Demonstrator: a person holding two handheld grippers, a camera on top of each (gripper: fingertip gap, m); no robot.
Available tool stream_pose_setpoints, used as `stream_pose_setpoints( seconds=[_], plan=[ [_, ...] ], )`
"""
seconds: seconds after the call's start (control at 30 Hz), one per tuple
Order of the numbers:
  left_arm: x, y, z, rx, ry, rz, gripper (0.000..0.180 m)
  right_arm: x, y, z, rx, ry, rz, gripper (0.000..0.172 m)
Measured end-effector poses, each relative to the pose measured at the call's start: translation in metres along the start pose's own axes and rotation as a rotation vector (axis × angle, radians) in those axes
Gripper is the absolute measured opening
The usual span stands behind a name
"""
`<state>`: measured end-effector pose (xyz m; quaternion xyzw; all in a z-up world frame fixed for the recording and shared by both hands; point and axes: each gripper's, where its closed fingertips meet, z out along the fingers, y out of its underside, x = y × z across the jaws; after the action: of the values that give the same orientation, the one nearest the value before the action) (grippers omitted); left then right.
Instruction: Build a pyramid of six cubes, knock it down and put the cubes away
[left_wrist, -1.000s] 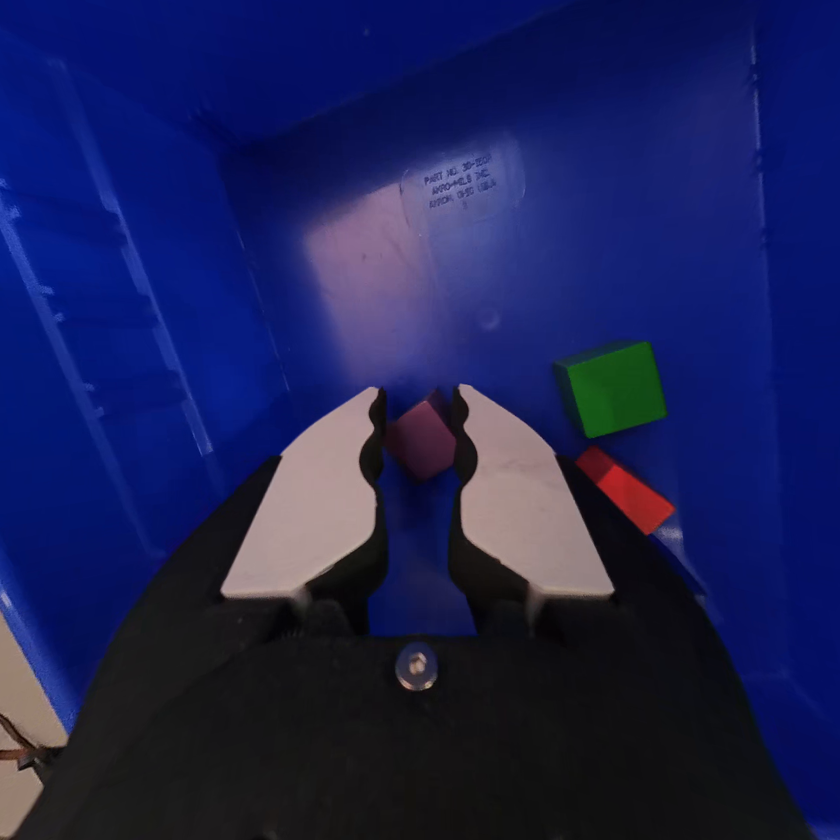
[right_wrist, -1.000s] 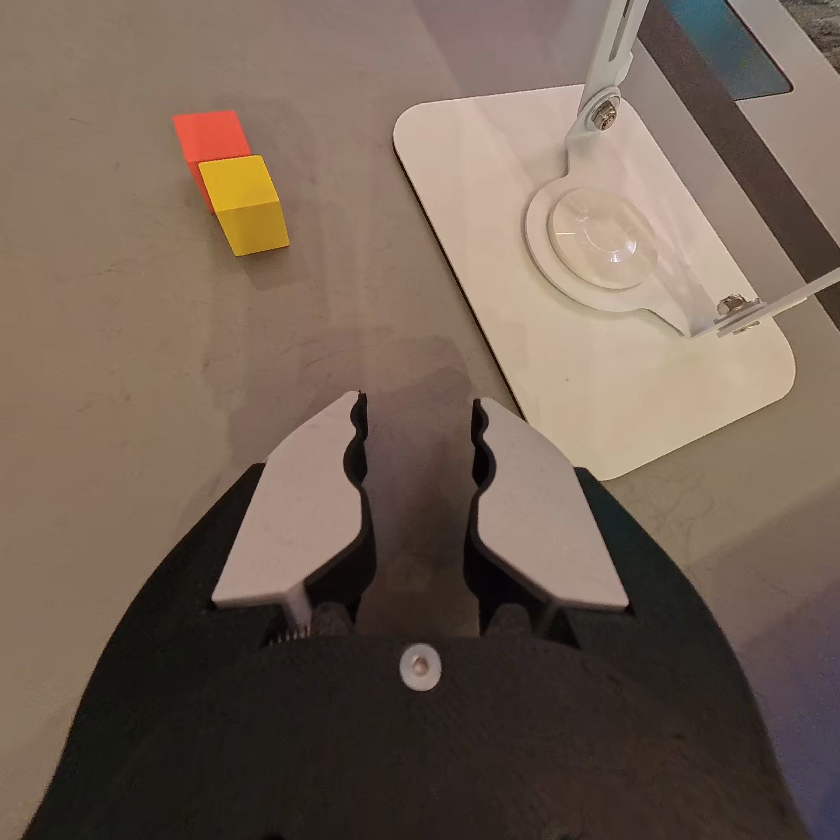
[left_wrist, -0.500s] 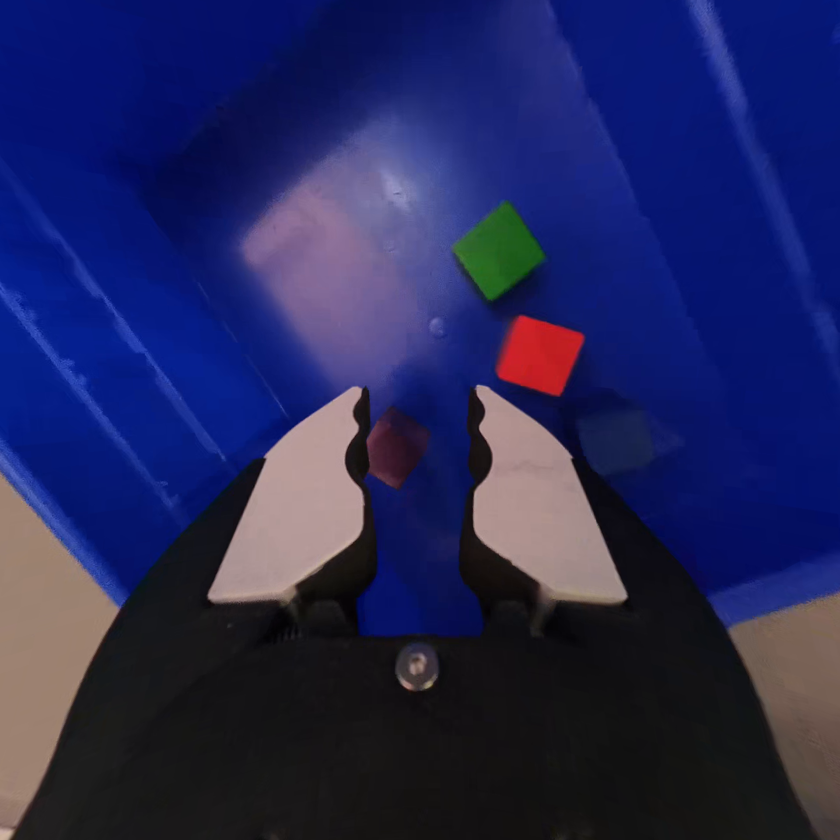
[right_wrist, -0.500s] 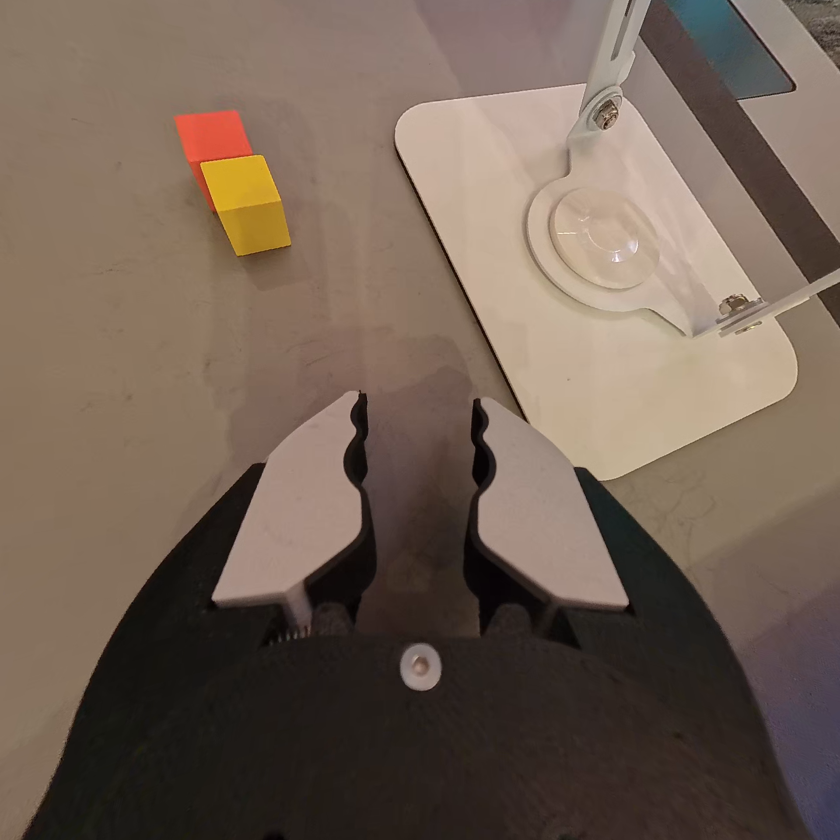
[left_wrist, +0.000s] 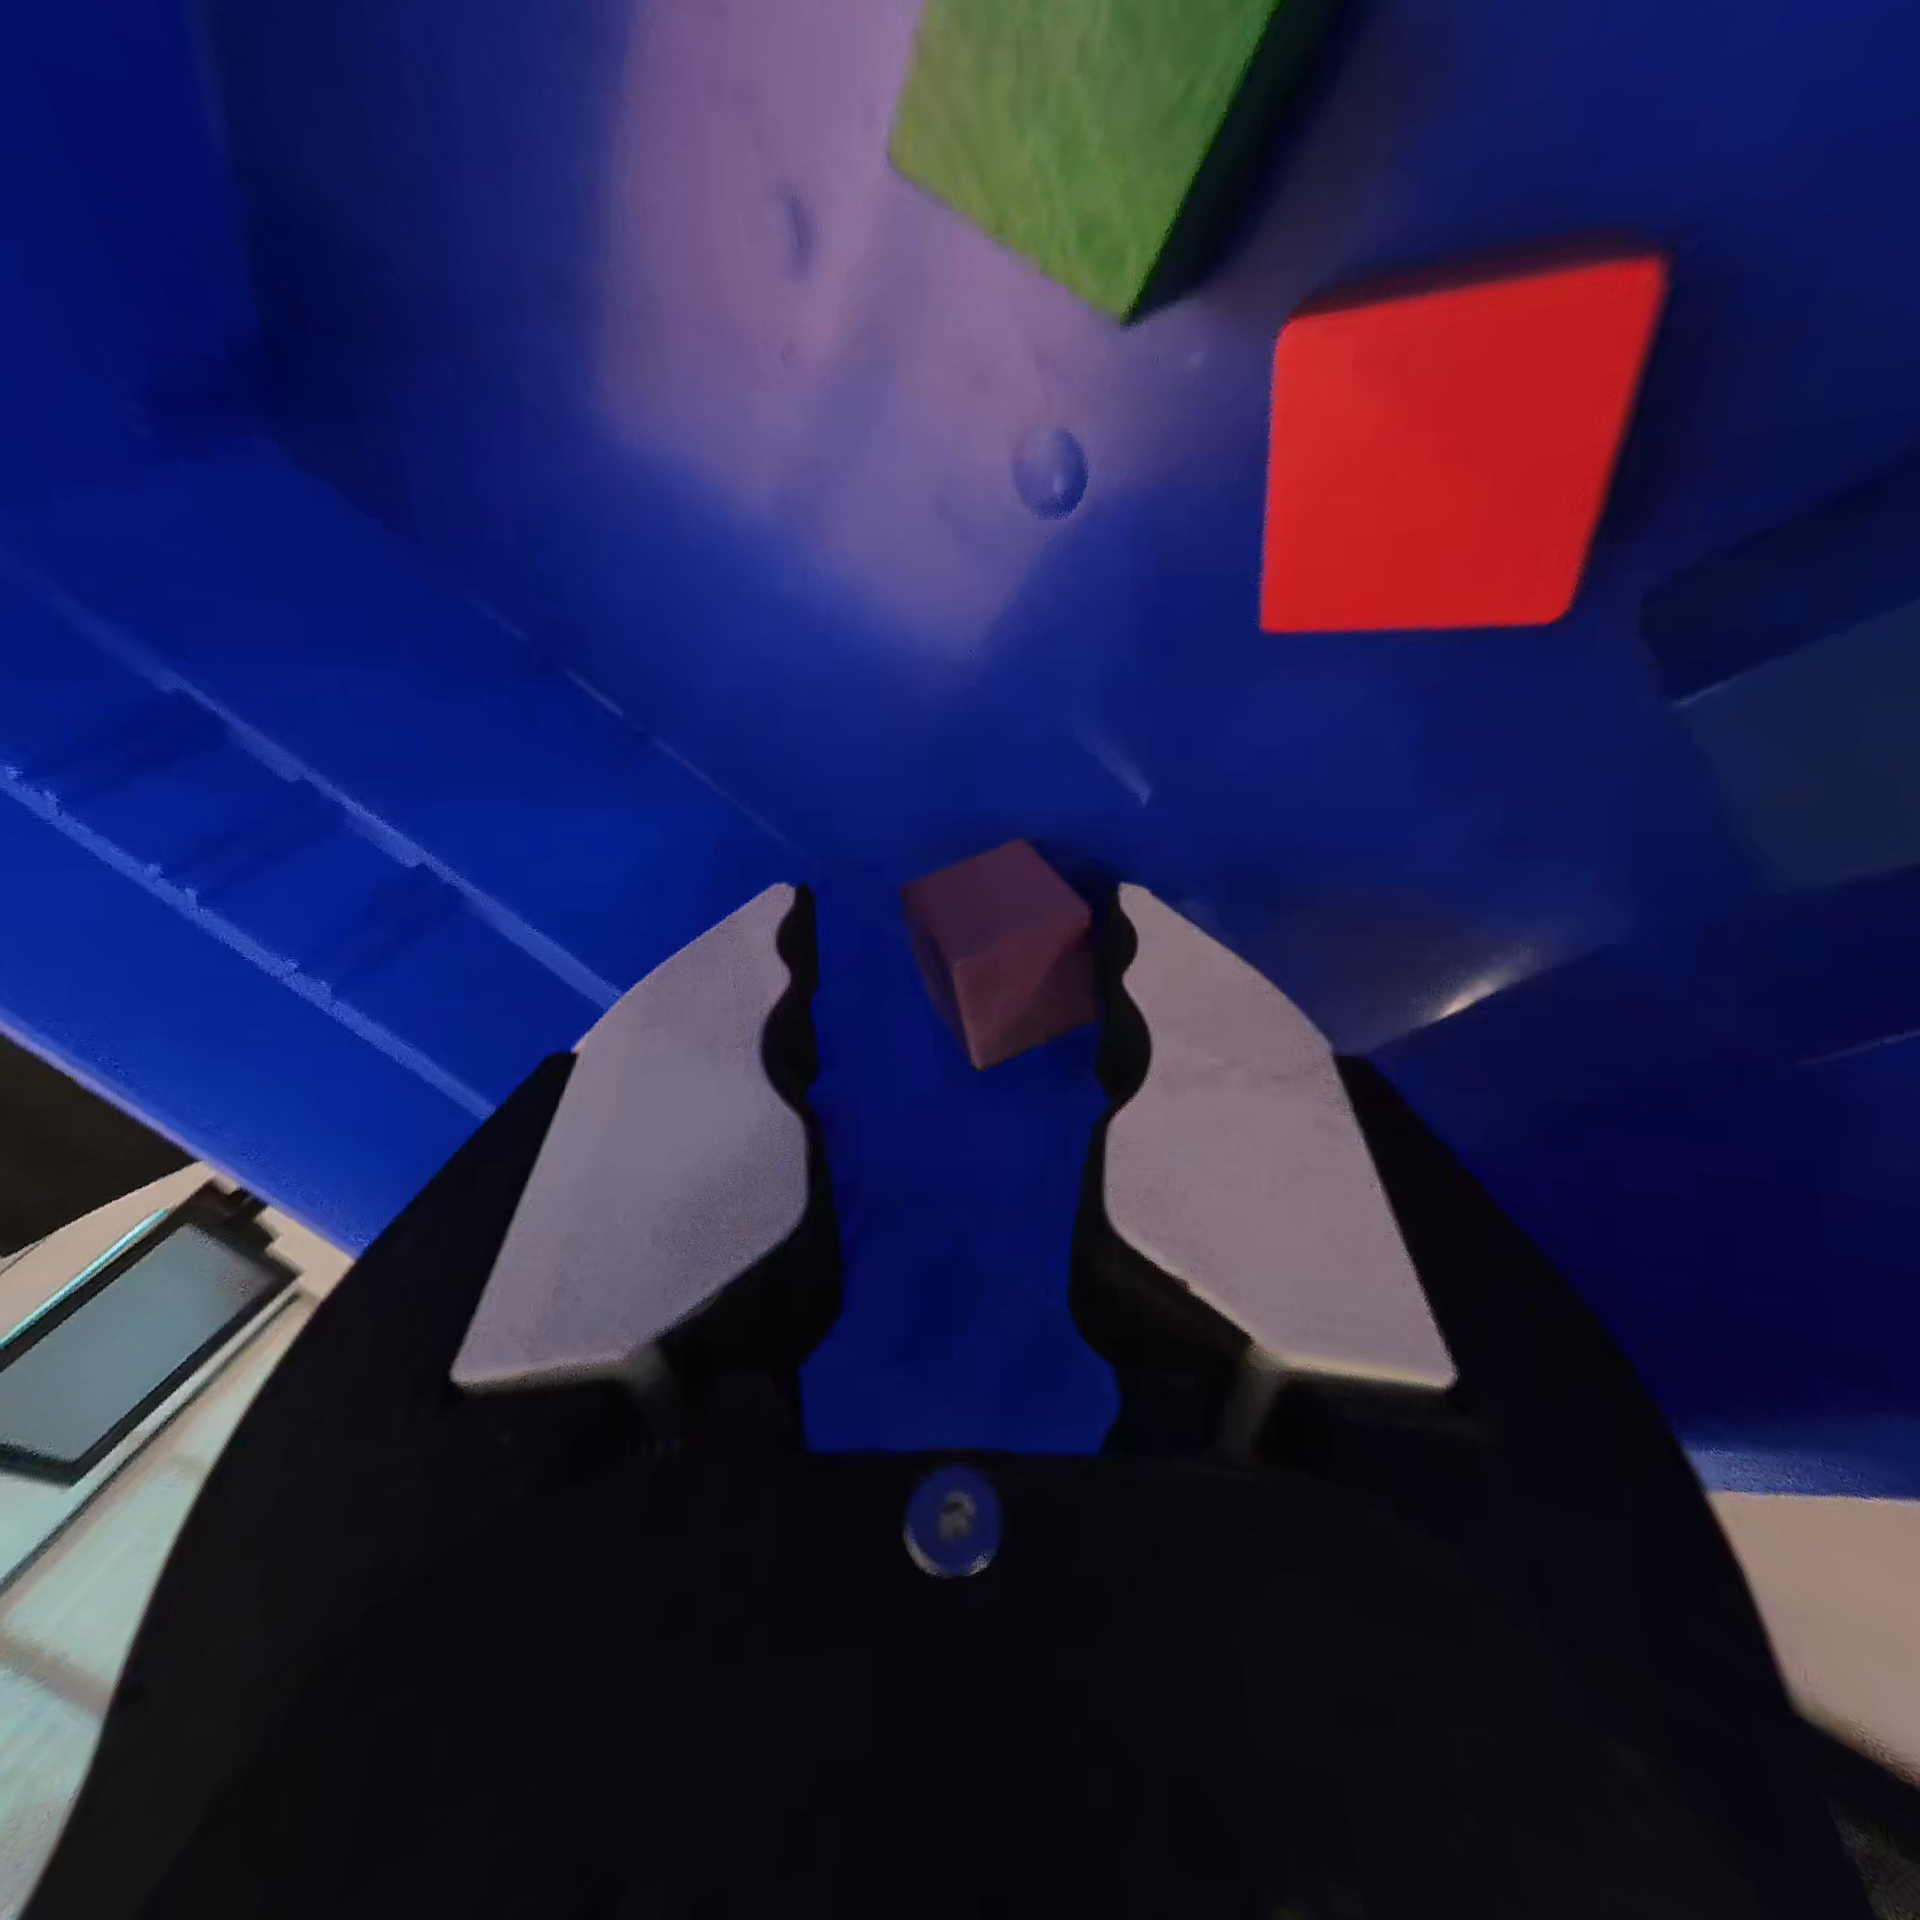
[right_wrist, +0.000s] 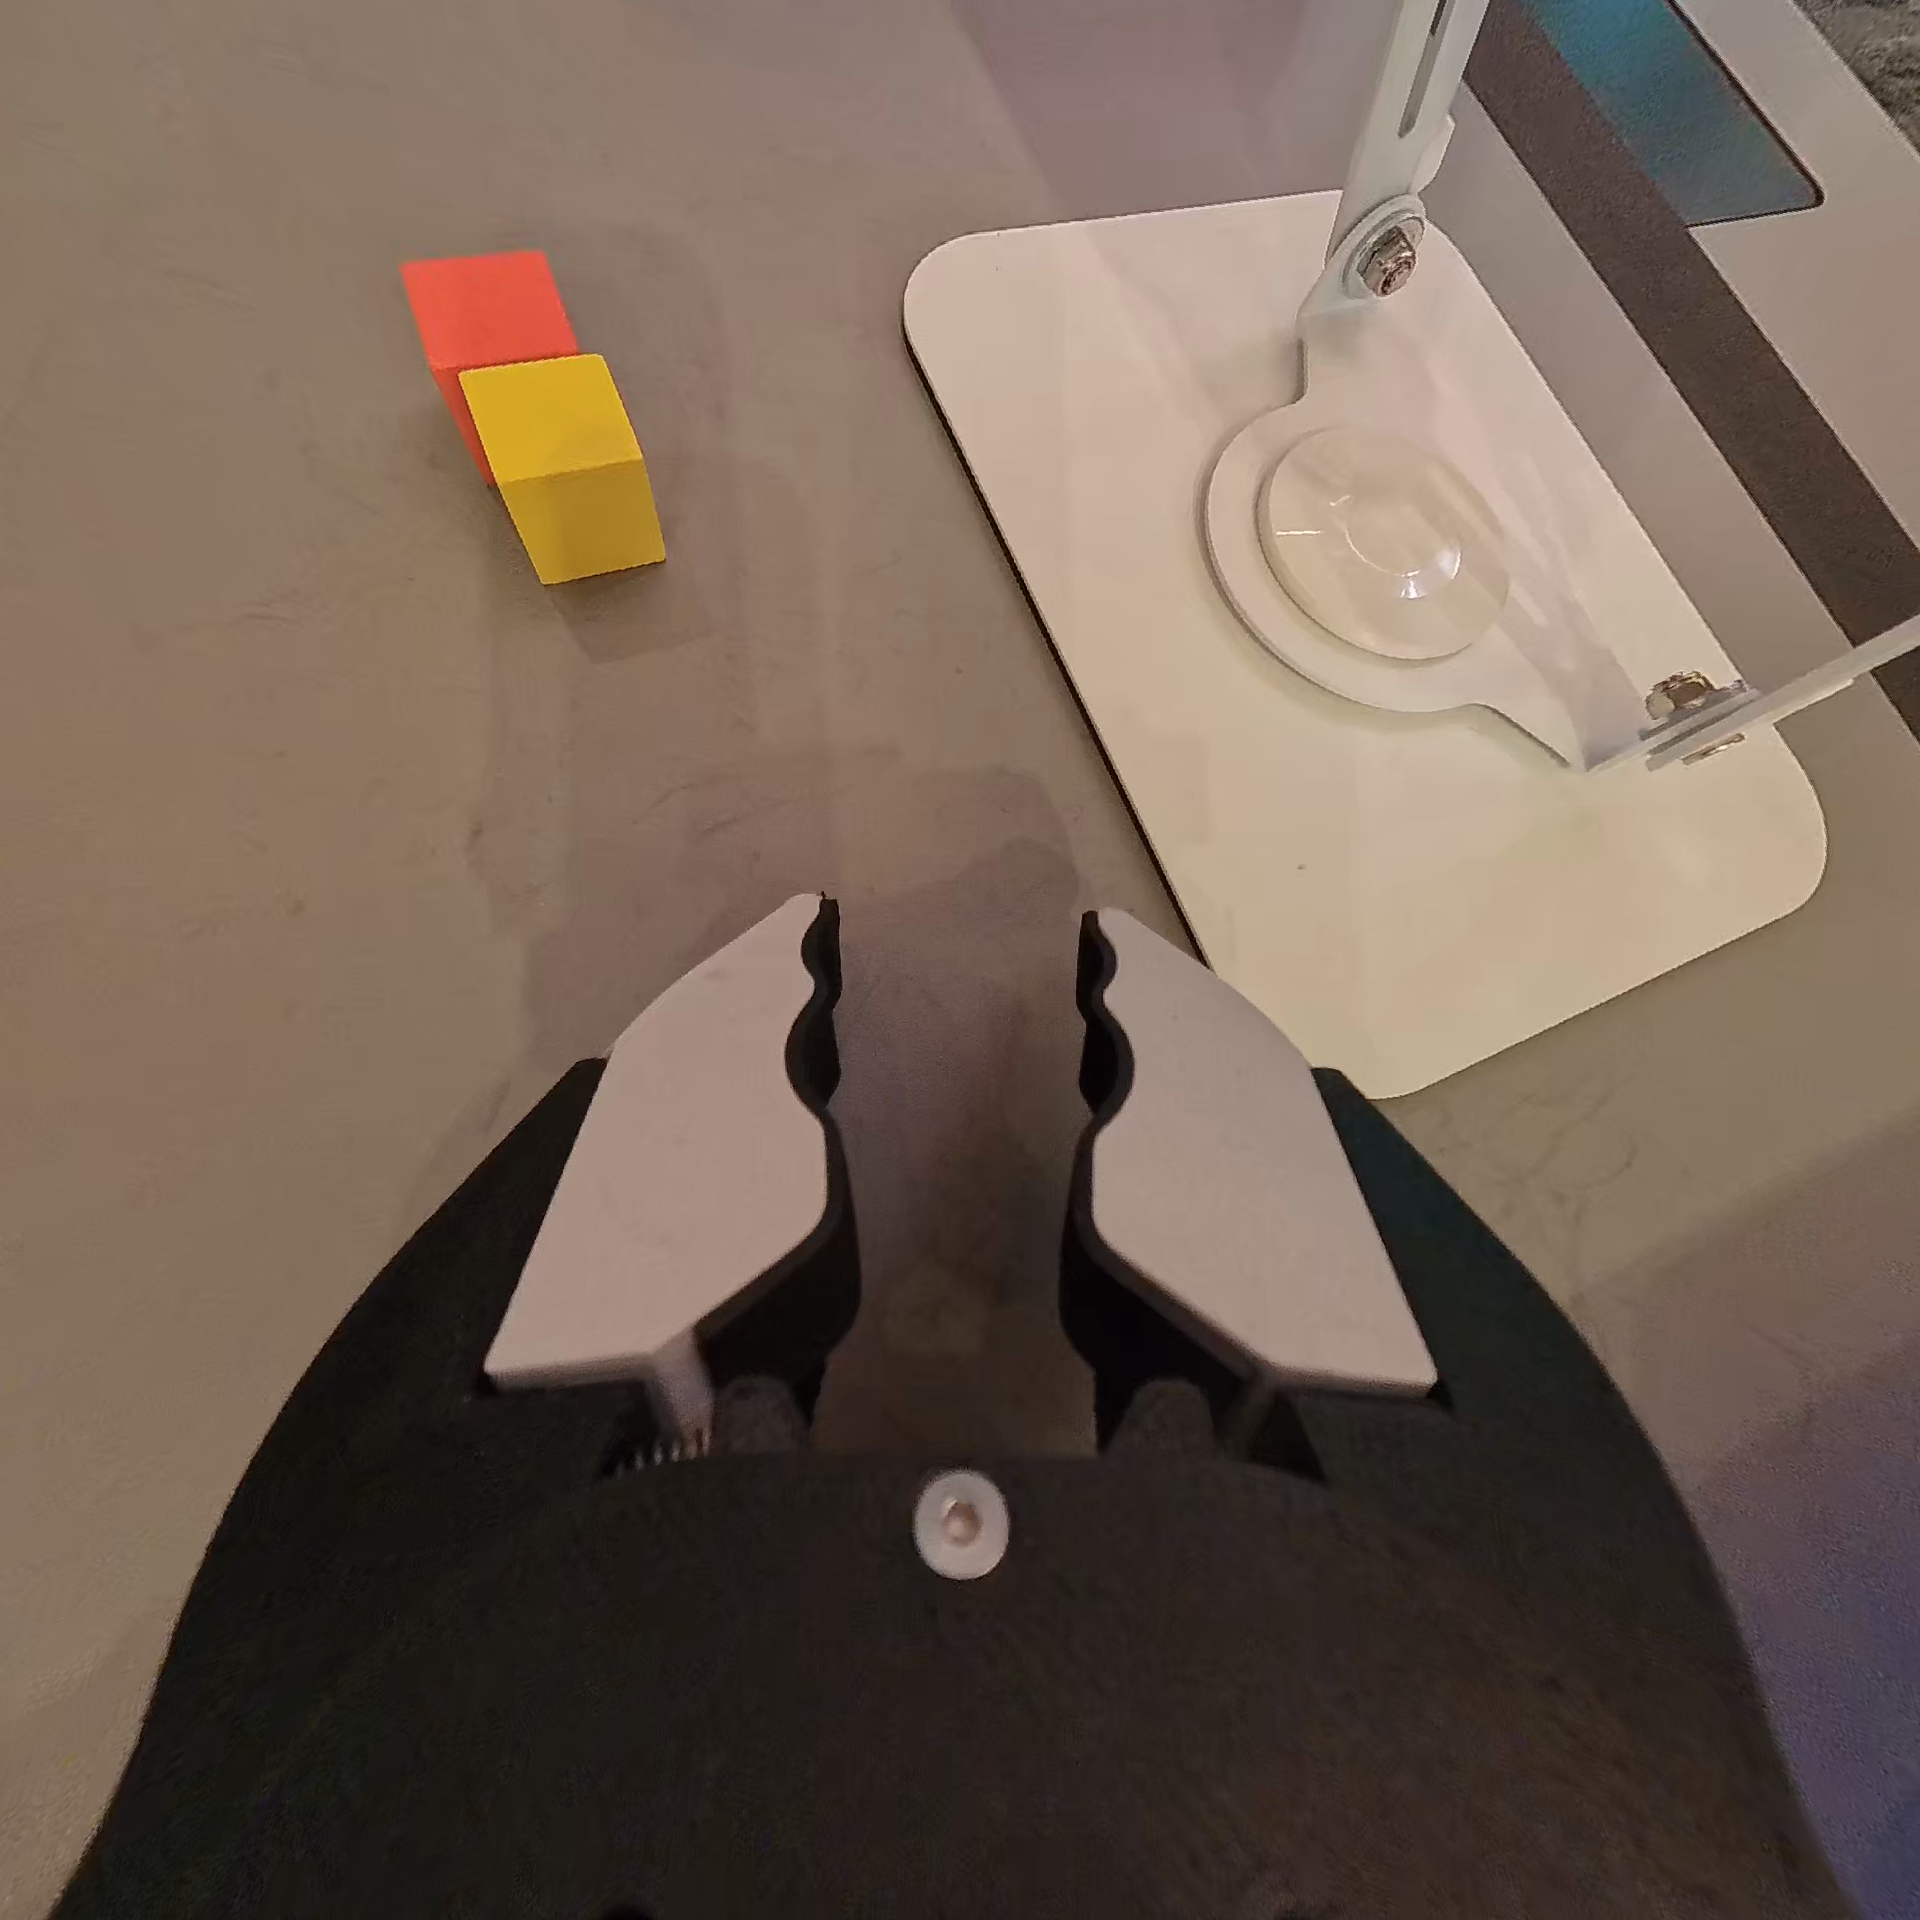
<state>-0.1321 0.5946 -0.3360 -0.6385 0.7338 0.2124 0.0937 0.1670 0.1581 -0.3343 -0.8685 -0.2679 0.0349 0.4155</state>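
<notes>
My left gripper (left_wrist: 958, 914) is open inside the blue bin (left_wrist: 416, 520). A purple cube (left_wrist: 1003, 951) sits loose between the fingertips, close to the right finger, with a clear gap to the left pad. A green cube (left_wrist: 1081, 135), a red cube (left_wrist: 1444, 447) and a dark blue cube (left_wrist: 1818, 727) lie on the bin floor. My right gripper (right_wrist: 956, 914) is open and empty above the grey table (right_wrist: 260, 831). An orange cube (right_wrist: 488, 312) and a yellow cube (right_wrist: 561, 457) stand touching on the table, far left of it.
A white stand base (right_wrist: 1351, 883) with a round lens and metal arms lies on the table right of my right gripper. The bin's ribbed wall (left_wrist: 260, 810) is at the left of my left gripper. A dark screen (left_wrist: 125, 1340) shows beyond the bin edge.
My left gripper's jaws widened and the purple cube came free of the pads. The left view swung and dropped closer to the bin floor. The right gripper stayed still.
</notes>
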Motion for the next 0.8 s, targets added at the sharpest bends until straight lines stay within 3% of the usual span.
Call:
stream_pose_setpoints(
  seconds=[0.03, 0.3, 0.4, 0.63, 0.8],
  plan=[
    [-0.001, 0.001, 0.001, -0.006, 0.001, 0.012, 0.049, 0.000, 0.000, 0.000, 0.000, 0.000, 0.000, 0.044],
    [-0.001, 0.014, 0.004, -0.150, -0.013, 0.044, 0.033, 0.000, 0.000, 0.000, 0.000, -0.001, 0.000, 0.044],
    [0.000, 0.014, 0.003, -0.141, -0.032, 0.043, 0.032, 0.000, 0.000, 0.000, 0.001, 0.000, -0.002, 0.044],
    [0.016, 0.001, -0.020, 0.061, -0.041, 0.004, 0.030, 0.000, 0.000, 0.000, 0.000, -0.001, -0.001, 0.044],
    [0.036, -0.008, -0.080, 0.330, -0.059, -0.120, 0.029, 0.000, 0.000, 0.000, -0.001, -0.002, 0.001, 0.044]
  ],
)
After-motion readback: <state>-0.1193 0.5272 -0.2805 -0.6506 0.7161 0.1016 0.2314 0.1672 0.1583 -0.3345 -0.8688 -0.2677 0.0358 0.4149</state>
